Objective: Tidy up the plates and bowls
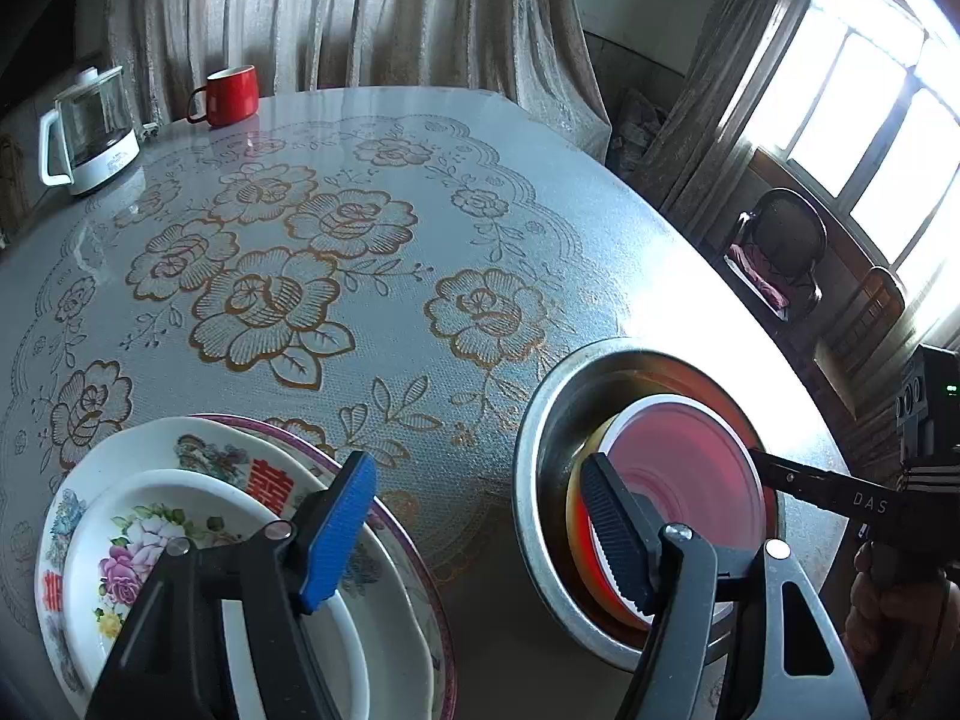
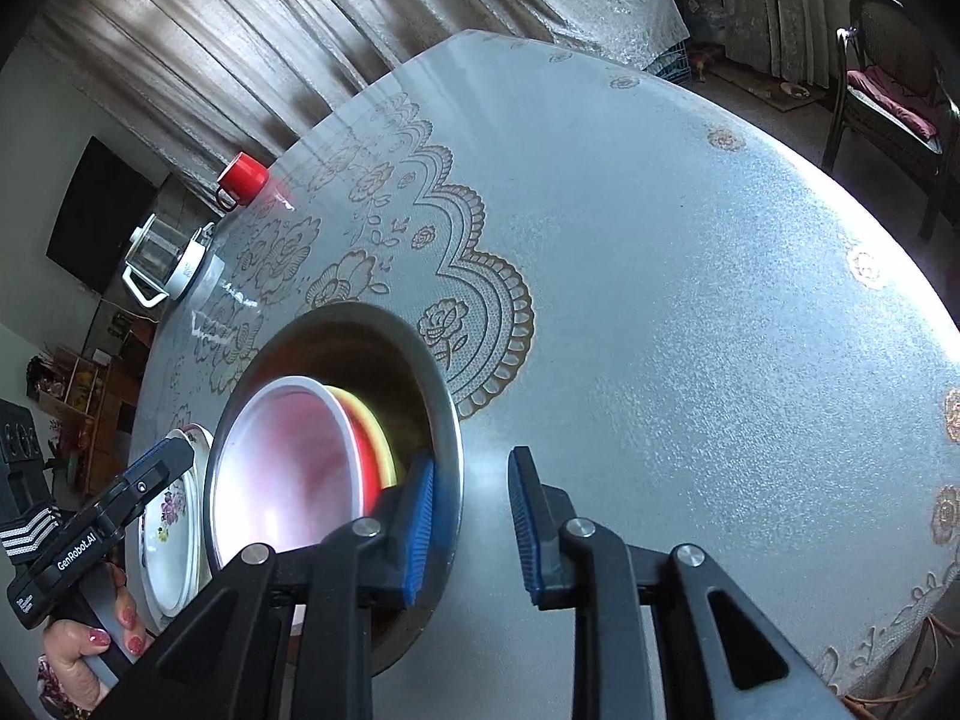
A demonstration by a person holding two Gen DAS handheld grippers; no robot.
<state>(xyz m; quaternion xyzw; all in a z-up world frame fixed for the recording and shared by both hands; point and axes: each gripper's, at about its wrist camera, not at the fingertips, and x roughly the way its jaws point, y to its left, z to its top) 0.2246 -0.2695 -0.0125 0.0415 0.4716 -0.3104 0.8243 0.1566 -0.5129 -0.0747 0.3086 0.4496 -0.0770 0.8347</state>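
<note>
The stacked floral plates (image 1: pixel 198 516) are cut off at the frame's bottom in the left view and mostly hidden in the right; the steel basin (image 1: pixel 540 450) on the tabletop (image 1: pixel 420 180) holds a red bowl (image 1: pixel 690 468) nested in a yellow one (image 2: pixel 375 426); left tool (image 1: pixel 480 534) wide, holding nothing; right tool (image 2: pixel 471 525) spread across the basin's rim, gripping nothing.

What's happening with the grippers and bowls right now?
Left gripper open, between plate stack and metal bowl. Right gripper open, straddling its rim. Pink bowl nested inside.
</note>
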